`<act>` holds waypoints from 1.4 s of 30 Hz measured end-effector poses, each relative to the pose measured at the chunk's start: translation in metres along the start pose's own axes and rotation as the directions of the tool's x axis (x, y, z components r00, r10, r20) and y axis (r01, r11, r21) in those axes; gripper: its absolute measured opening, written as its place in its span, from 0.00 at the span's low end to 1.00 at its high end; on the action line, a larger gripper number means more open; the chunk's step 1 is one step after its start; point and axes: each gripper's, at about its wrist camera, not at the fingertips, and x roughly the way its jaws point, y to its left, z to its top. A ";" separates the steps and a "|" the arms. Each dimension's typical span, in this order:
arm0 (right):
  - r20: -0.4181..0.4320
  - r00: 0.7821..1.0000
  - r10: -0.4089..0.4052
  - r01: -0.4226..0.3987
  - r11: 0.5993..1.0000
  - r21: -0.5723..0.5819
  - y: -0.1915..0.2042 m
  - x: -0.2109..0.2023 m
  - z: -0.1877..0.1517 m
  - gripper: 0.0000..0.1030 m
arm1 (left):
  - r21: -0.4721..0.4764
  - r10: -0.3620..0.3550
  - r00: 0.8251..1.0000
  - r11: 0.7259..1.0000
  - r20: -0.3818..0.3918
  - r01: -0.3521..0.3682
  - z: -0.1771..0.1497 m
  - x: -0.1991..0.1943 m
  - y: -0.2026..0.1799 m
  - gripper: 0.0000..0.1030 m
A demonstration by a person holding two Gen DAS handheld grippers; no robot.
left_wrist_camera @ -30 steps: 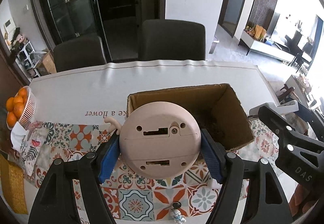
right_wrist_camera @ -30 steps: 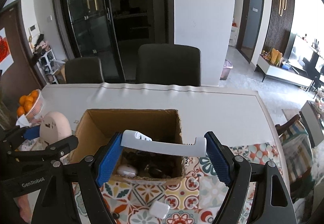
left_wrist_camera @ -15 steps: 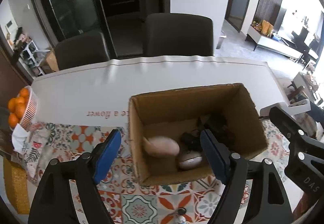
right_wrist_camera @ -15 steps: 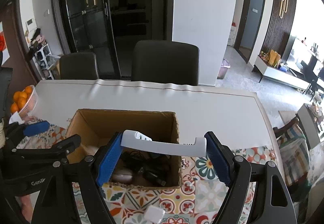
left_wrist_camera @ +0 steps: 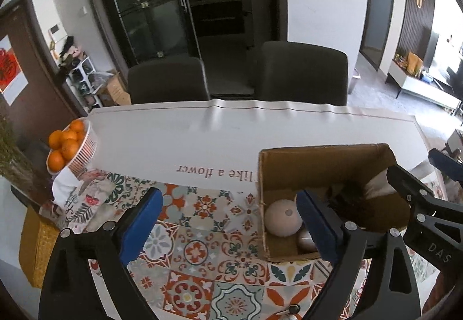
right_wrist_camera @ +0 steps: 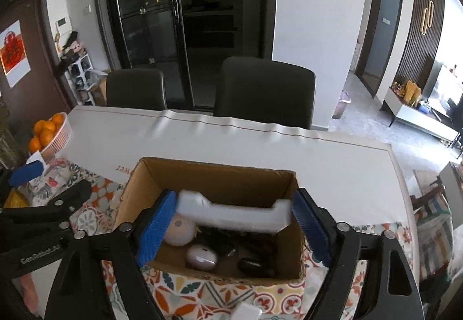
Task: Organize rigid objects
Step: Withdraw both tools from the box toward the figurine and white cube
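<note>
Above cardboard box (right_wrist_camera: 220, 175): right gripper (right_wrist_camera: 235, 221) opening, white handle-shaped part (right_wrist_camera: 234, 211) between jaws, blurred. Left gripper (left_wrist_camera: 228, 224) opening, empty.

"like a flower" upside down on tablecloth (left_wrist_camera: 202, 143), "DAS" on right gripper (left_wrist_camera: 439, 250)

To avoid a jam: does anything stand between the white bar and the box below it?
Nothing visible does: the bar is right over the open box, with the right gripper jaws opening around it.
</note>
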 end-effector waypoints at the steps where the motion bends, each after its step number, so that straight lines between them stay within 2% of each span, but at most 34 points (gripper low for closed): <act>1: 0.000 1.000 -0.006 0.006 1.000 0.003 0.000 0.001 0.001 0.90 | -0.003 0.001 1.000 1.000 0.001 -0.001 0.000 -0.001 0.002 0.92; 9: -0.009 1.000 -0.030 0.030 0.999 0.029 0.000 -0.006 -0.008 0.90 | 0.004 0.006 1.000 1.000 0.027 -0.007 -0.011 -0.017 0.004 0.92; 23: 0.039 0.997 -0.059 0.056 0.996 0.071 -0.010 -0.057 -0.048 0.90 | 0.019 -0.068 0.996 0.998 0.049 0.067 -0.050 -0.054 -0.008 0.92; 30: 0.037 0.998 -0.046 0.044 0.997 0.070 -0.007 -0.072 -0.071 0.90 | -0.007 -0.091 0.995 0.996 0.034 0.091 -0.078 -0.066 -0.002 0.93; 36: 0.013 1.000 -0.020 0.020 0.998 0.053 0.006 -0.075 -0.095 0.90 | -0.031 -0.079 0.997 0.996 0.018 0.079 -0.103 -0.070 0.009 0.93; 42: -0.035 0.999 0.007 -0.006 0.999 0.034 0.024 -0.067 -0.121 0.90 | -0.048 -0.065 0.997 0.997 -0.037 0.063 -0.134 -0.062 0.024 0.93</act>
